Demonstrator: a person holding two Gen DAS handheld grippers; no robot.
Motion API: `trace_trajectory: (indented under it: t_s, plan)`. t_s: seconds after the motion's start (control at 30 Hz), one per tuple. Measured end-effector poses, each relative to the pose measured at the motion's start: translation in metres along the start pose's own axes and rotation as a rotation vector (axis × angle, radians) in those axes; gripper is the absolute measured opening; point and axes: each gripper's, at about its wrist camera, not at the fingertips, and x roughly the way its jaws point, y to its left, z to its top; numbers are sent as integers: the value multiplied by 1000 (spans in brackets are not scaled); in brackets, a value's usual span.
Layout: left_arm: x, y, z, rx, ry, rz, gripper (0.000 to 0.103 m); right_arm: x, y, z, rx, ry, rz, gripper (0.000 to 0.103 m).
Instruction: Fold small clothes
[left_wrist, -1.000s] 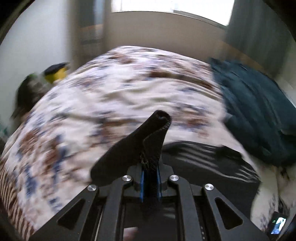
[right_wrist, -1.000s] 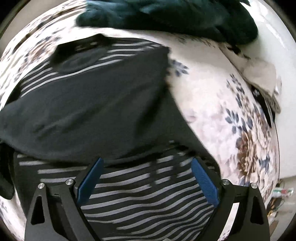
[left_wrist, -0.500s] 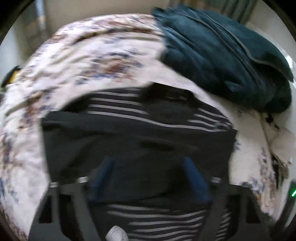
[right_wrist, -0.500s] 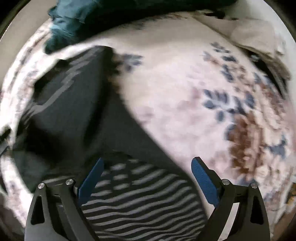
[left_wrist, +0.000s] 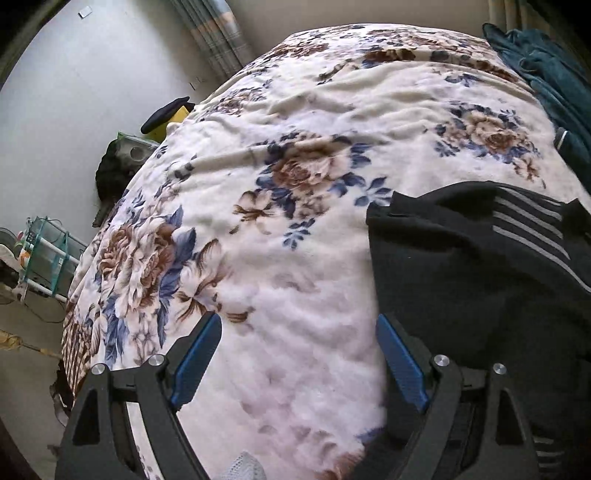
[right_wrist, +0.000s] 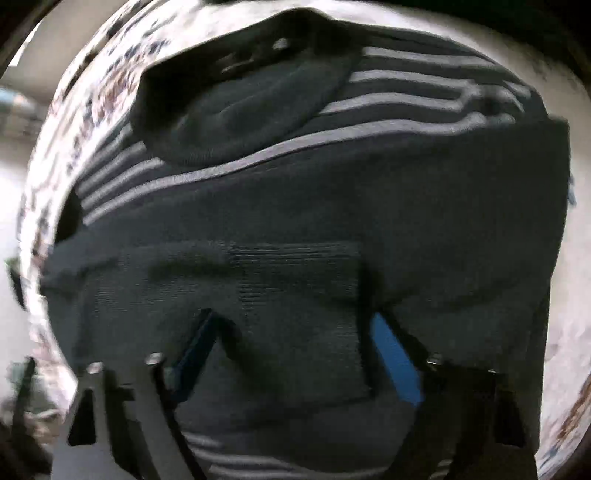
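Your striped top (right_wrist: 332, 206) lies flat on the floral blanket (left_wrist: 295, 192), which serves as landmark here. Both dark sleeves are already folded in across the body, cuffs overlapping near the middle; collar points to the blanket's far end. By my reading the sleeve folds are done, and what is left is the lengthwise fold, hem up toward collar, then setting it aside.

Left gripper (left_wrist: 299, 350): jaws wide, nothing between them, hovering over bare blanket just beside the top's left edge. One blue pad (left_wrist: 400, 363) sits right at that dark edge; contact can't be confirmed.

Right gripper (right_wrist: 291, 347): jaws about half spread and just been closing, straddling the folded sleeve cloth at the middle of the top. View is blurred; the pads do not look pressed onto the knit yet, so I'd call it not gripping.

Containers: none on the blanket. Off its left side a teal wire basket (left_wrist: 48, 258) stands on the floor; contents too small to tell. A dark green blanket (left_wrist: 554, 74) is heaped at the far right corner.
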Motion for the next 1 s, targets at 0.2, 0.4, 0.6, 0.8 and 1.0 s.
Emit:
trace_trajectory:
  t_s: [0.2,0.4,0.6,0.8,1.0]
  plan:
    - [6,6,10,-8,27,-37,85,-59,12,-18,-63,-227,-47,12]
    - [6,-11,25,-3,13,-110,85,-112,-90,-7,130,-304,-204,12]
    - [25,-68,38,113,22,-155,85,-76,-146,9,193,-88,-121,28]
    - [51,-94,42,229,11,-99,85,-107,-187,-4,356,-160,6,63]
    - [84,-88,45,284,32,-2,94,-77,-203,-19,434,-51,112,64]
